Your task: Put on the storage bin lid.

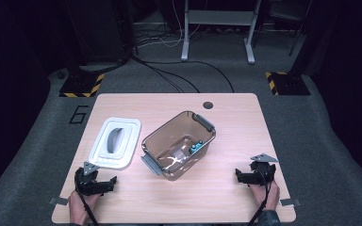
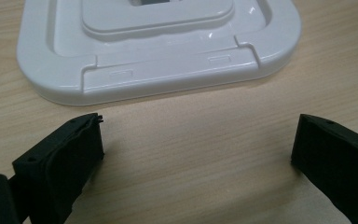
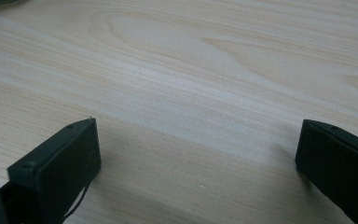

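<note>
While both tools (image 2: 198,140) (image 3: 198,144) gape: glossy rounded white lid (image 2: 158,51), pale woodgrain table (image 3: 191,70).

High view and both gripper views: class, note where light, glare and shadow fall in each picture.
High view: the table is lit and the floor around it dark; a pale glare sits in the brown bin. Left gripper view: small highlights on the white lid. Right gripper view: soft shadows beside the jaws on the wood.

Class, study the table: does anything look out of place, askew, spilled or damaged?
Nothing is spilled or damaged. The brown container sits open and at an angle to the table edges, its white lid lying flat beside it. A small teal object rests inside. The left gripper and right gripper are open and hold nothing.
</note>
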Motion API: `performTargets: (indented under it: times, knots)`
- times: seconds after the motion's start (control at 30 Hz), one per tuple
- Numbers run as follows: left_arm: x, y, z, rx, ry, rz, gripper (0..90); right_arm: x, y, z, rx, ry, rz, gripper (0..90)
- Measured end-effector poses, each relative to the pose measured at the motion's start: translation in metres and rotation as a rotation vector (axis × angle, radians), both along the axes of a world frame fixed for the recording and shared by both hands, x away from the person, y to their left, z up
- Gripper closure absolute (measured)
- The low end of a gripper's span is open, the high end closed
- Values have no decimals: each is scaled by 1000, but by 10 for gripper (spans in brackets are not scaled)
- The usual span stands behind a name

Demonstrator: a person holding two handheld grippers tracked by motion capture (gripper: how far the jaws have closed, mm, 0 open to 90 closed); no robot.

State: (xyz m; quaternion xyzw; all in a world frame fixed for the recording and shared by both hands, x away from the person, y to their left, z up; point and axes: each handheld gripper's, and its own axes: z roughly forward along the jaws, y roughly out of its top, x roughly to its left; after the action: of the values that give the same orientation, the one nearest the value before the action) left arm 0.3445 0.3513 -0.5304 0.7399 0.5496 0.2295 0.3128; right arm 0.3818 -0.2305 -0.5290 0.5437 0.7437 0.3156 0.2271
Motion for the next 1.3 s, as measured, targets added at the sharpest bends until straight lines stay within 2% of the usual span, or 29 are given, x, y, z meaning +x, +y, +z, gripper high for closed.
performTargets:
  times: [0.03,0.07,0.13,0.2,0.27,0.33,0.4,0.53,0.63,0.7,0.73,0.77,0.87,0.9,1.0,1.07,1.23,1.3]
  knots:
    - [0,0,3,4,33,-22,17,0,0,0,-1,-1,0,0]
    - [1,0,5,6,45,-49,5,0,0,0,-1,0,1,0]
    - [-1,1,14,-1,14,-77,1,1,1,0,2,-1,2,0]
    - [-1,3,25,-27,-20,-90,1,1,1,0,1,0,5,0]
    - [2,6,35,-47,-33,-99,2,1,1,0,2,1,7,0]
    - [10,9,50,-64,-48,-103,6,1,0,0,-3,0,16,0]
    - [17,10,58,-60,-52,-104,12,1,1,0,-4,-1,16,0]
    - [37,11,69,-54,-55,-86,35,2,-1,0,6,-1,22,0]
    - [56,10,69,-64,-49,-72,43,2,0,0,3,-2,21,2]
    - [67,10,68,-79,-30,-72,67,2,-1,0,4,-2,21,4]
    - [73,9,67,-75,-36,-63,87,3,-1,0,8,-5,21,5]
    - [80,7,65,-48,-40,-51,99,3,-1,0,14,-4,20,7]
    - [98,6,58,-61,-5,-28,102,2,-2,0,24,-5,15,12]
    - [104,5,55,-55,-5,-17,102,2,-2,1,24,-5,15,14]
    - [121,6,48,-45,39,-10,90,3,-2,0,28,-8,13,17]
    - [128,4,46,-54,47,8,80,3,-3,0,25,-9,16,21]
    - [143,0,42,-47,71,12,76,3,-3,0,23,-12,20,26]
    - [147,-2,42,-48,75,17,105,3,-3,1,26,-12,22,27]
